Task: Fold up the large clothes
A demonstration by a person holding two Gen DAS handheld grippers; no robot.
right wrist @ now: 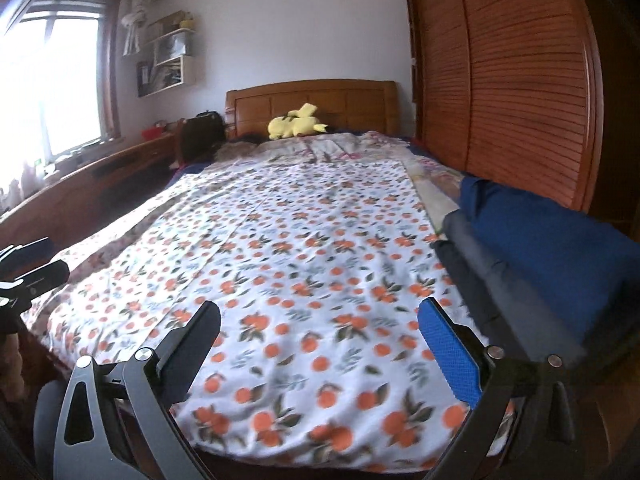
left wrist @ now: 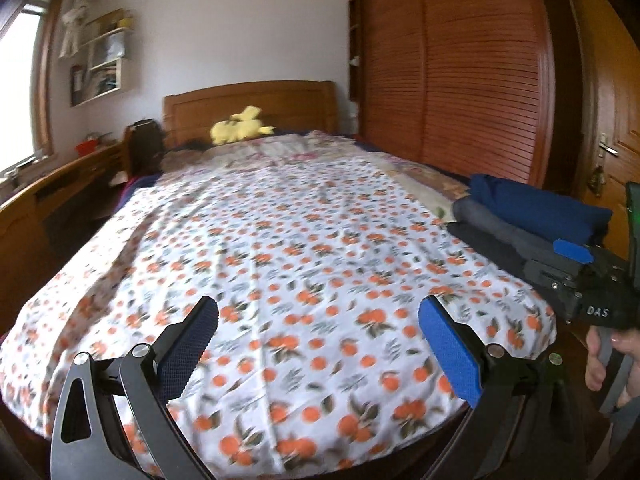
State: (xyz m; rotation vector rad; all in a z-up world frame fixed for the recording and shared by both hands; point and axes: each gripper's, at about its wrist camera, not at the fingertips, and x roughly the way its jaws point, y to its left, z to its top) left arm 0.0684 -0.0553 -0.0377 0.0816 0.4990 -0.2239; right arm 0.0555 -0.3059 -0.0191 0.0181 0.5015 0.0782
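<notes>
A white sheet printed with oranges [left wrist: 280, 264] lies spread flat over the bed; it also shows in the right wrist view [right wrist: 304, 264]. My left gripper [left wrist: 318, 312] is open and empty above the sheet's near end. My right gripper [right wrist: 319, 312] is open and empty above the sheet's near right part. The right gripper's body also shows at the right edge of the left wrist view [left wrist: 592, 280], held by a hand. The left gripper's tips show at the left edge of the right wrist view [right wrist: 36, 264].
A stack of folded dark clothes, navy on top [right wrist: 552, 248], lies at the bed's right edge [left wrist: 532, 216]. A yellow plush toy [left wrist: 240, 126] sits by the wooden headboard [left wrist: 248, 104]. A wardrobe [right wrist: 520, 88] stands on the right, a desk [left wrist: 48, 192] on the left.
</notes>
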